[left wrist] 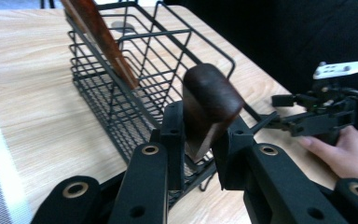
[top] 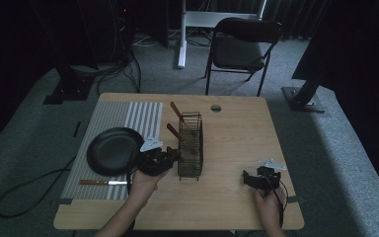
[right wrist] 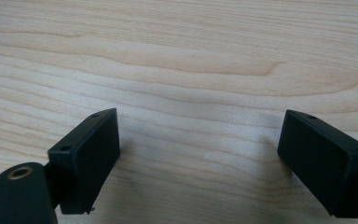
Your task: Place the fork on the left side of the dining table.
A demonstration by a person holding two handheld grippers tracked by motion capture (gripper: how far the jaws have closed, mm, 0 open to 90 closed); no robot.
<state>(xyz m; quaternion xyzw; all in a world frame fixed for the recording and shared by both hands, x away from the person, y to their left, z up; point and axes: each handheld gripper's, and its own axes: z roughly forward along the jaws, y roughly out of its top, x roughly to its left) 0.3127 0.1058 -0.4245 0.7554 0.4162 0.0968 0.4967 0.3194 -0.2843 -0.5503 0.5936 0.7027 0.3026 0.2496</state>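
Left gripper (left wrist: 198, 140): jaws clamped on wooden handle (left wrist: 209, 100) beside wire basket (left wrist: 121, 93), right of black plate (top: 112, 150). Best to lift straight up, clear of basket rim. Right gripper (right wrist: 198, 163): jaws wide open, holding nothing, over bare tabletop (right wrist: 177, 56).

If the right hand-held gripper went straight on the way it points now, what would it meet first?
Probably the wire basket. The right hand-held gripper points left, low over the wooden table, jaws open with nothing between them. The tabletop between looks bare, though depth is hard to judge.
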